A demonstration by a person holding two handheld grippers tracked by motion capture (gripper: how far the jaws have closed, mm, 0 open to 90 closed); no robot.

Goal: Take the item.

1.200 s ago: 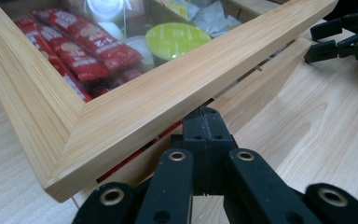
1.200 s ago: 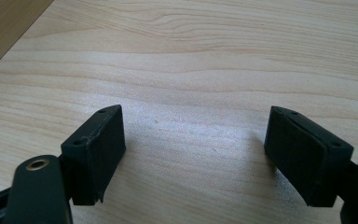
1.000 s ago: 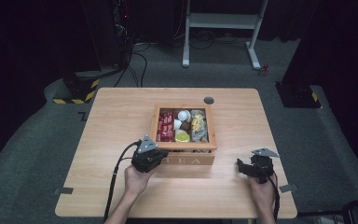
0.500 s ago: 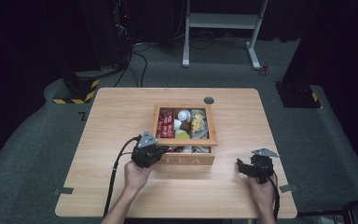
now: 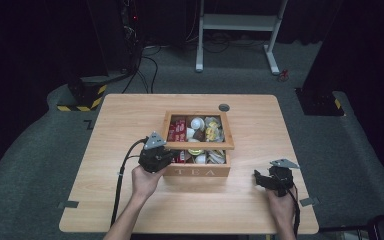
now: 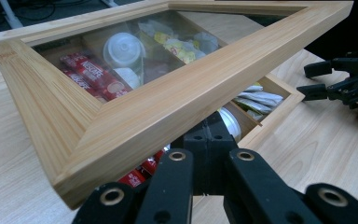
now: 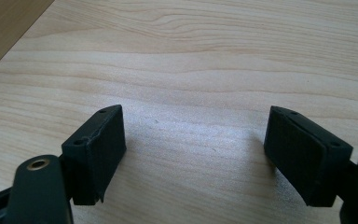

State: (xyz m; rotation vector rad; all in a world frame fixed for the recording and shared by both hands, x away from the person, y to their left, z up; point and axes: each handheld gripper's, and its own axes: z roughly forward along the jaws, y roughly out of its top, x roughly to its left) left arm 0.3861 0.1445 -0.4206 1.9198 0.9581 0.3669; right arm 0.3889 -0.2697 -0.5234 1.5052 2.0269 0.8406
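Note:
A wooden box marked TEA (image 5: 200,171) stands mid-table, holding red sachets (image 6: 91,74), white creamer cups (image 6: 121,46) and yellow packets. Its glass-paned lid (image 6: 168,107) is tilted up at the front, hinged at the back. My left gripper (image 6: 209,135) is shut, its jaws together under the lid's front left corner, propping it up; from above the left gripper (image 5: 167,156) sits at the box's left front. My right gripper (image 7: 193,149) is open and empty, low over bare table (image 7: 214,56), to the right of the box (image 5: 256,178).
A small dark round grommet (image 5: 224,107) sits in the tabletop behind the box. A white frame (image 5: 240,22) and cables lie on the floor beyond the table. A yellow-black striped base (image 5: 82,95) stands off the far left corner.
My left gripper has moved in to the box's front left corner and risen, and the lid's front edge has lifted off the box. The right gripper has stayed put.

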